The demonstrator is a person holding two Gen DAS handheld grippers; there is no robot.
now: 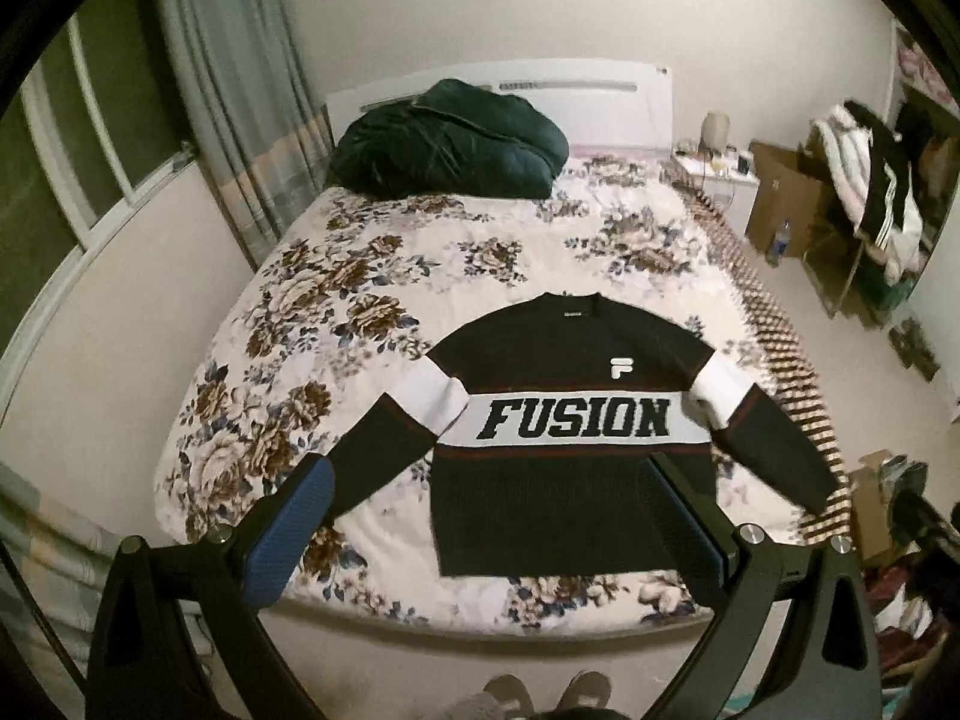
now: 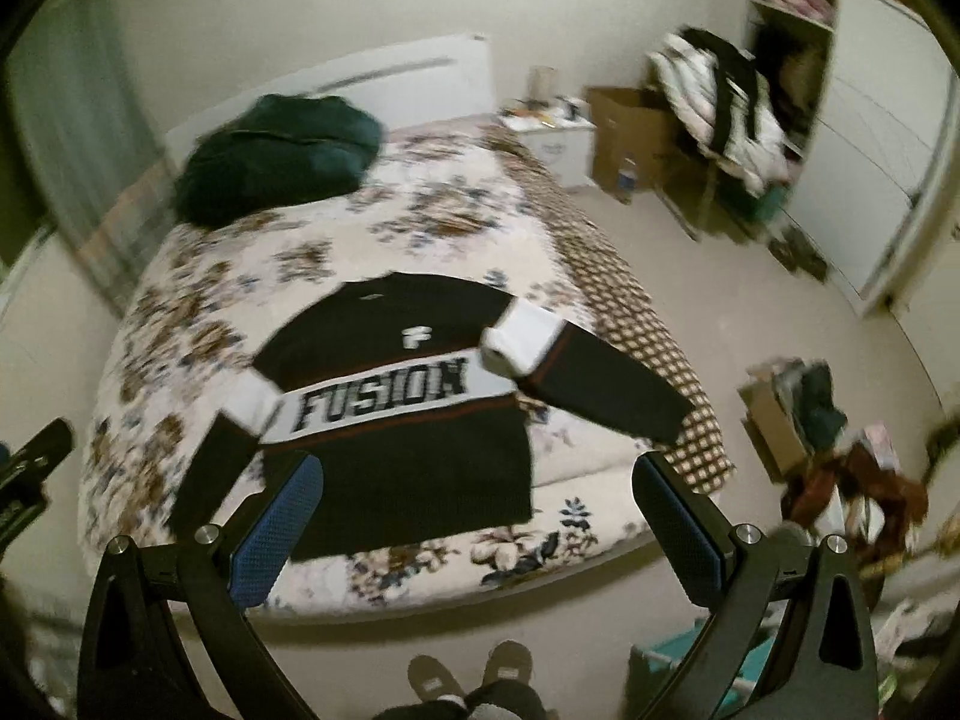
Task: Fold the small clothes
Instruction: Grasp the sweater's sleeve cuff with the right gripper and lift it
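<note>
The sweater (image 1: pixel 570 420) is lying flat, face up, on the near end of the bed (image 1: pixel 372 276), both sleeves splayed out to the sides. It looks like a chunky knit, so I'd guess soft and floppy, a bit heavy for its size, grippy rather than slick, nothing fragile. Both the left gripper (image 1: pixel 498 516) and right gripper (image 2: pixel 474 510) are spread wide, holding nothing, up above the foot of the bed. I'd pinch at a cuff or shoulder seam; the middle would just bunch
</note>
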